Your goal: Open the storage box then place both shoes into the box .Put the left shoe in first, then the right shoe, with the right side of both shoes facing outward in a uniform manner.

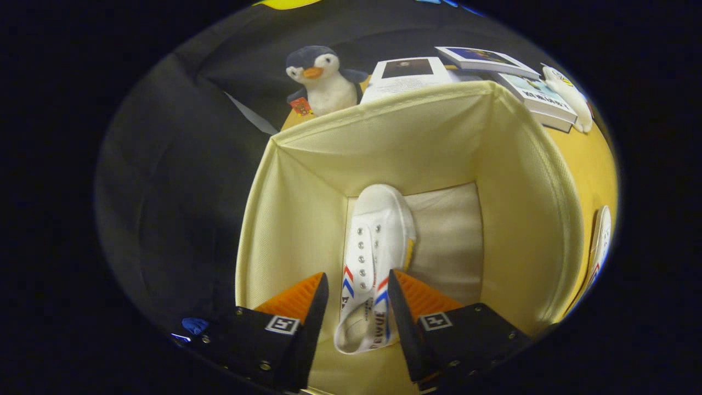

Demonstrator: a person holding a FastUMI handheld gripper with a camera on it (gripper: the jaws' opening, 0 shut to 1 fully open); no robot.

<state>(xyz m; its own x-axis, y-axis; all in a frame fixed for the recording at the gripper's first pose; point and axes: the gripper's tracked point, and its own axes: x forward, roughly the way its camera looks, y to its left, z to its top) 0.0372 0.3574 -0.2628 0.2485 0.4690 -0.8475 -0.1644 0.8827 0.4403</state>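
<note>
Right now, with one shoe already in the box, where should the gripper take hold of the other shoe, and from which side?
The other shoe lies on the yellow table outside the box, beside its wall, and shows only partly. Probably grip across its narrow width near the laces, coming from above. The gripper is open, its fingers either side of the shoe in the box.

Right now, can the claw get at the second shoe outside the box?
Probably not directly: the claw hangs open inside the storage box over the white sneaker, and the box wall stands between it and the second shoe.
</note>
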